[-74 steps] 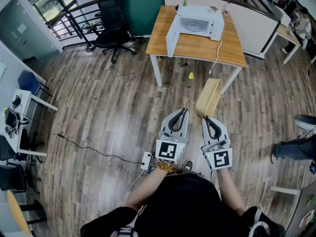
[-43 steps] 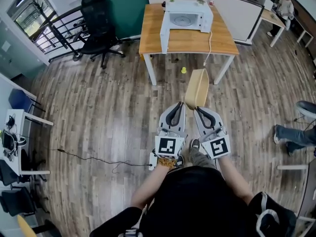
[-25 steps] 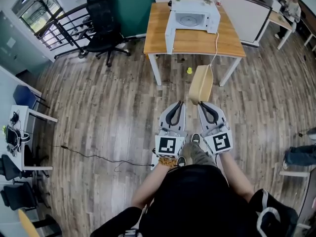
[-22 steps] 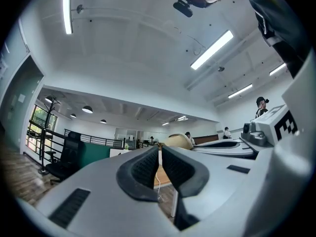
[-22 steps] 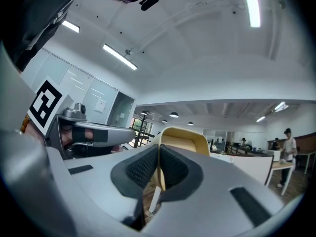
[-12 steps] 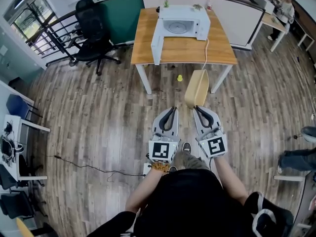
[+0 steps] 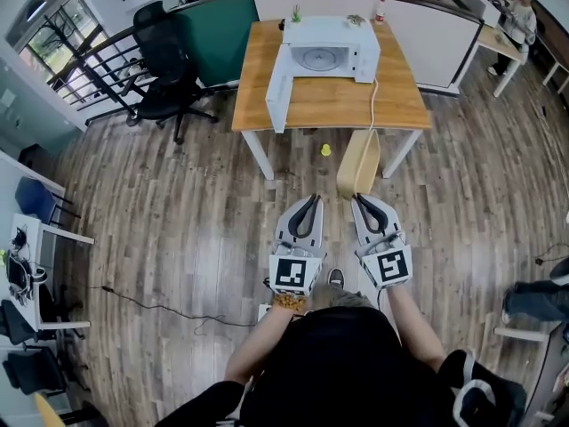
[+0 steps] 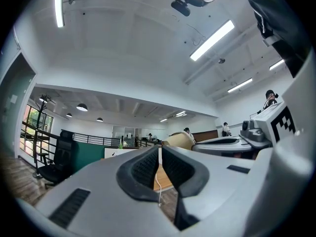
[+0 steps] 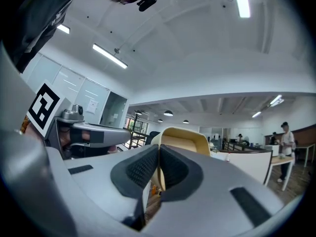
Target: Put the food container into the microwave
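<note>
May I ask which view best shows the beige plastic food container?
Head view: the whole beige plastic food container shows, held by the right gripper. Right gripper view shows only its wall between the jaws; left gripper view, just its rim.

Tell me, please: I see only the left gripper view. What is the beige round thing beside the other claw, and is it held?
Observer: It is the food container. The right claw is shut on its rim.
Operator: Is the microwave ready to receive it?
Observer: Yes. In the head view the microwave stands on the table ahead, and its door is swung open to the left.
Operator: Is something lying in the way?
Observer: One small yellow thing lies on the floor just before the table's near edge.
</note>
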Demonstrator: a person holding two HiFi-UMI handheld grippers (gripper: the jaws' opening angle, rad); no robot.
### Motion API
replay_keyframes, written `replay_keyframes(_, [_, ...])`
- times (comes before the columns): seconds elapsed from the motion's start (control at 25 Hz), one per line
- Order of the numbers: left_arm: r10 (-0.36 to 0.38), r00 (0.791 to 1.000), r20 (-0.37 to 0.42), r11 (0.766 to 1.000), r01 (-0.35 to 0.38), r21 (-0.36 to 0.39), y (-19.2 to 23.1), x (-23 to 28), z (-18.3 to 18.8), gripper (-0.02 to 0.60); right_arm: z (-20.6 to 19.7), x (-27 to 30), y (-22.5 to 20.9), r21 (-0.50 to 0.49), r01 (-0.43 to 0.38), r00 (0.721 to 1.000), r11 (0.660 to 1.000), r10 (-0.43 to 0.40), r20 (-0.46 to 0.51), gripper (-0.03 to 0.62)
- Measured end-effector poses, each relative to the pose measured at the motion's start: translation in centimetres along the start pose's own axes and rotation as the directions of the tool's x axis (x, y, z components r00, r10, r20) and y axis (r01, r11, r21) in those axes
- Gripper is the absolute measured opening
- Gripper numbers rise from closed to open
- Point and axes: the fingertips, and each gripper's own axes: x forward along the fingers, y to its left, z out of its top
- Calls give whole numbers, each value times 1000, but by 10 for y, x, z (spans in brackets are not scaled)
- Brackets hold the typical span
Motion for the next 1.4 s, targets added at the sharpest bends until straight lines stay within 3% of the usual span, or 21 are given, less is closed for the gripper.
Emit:
replay_keyframes(0.56, [35,999,-12,999,-35,19,3,94,-15,38,-11,52,-77,5,-44,998,999,43,38,18])
replay_keyframes(0.88, [53,998,-41,999,-53,10,-9,119,-32,38,-24,56,-108,30,-61,997,998,60,41,18])
replay_keyframes(1.08, [59,996,-65,998,-59,2,-6,127,-43,38,-54,50,-118,73,-51,993,996,58,-100,18])
replay_keyframes(1.4, [19,998,-53,998,-23,-64,1,166,-59,38,-66,71,-142,54,-12,997,998,16,-79,18])
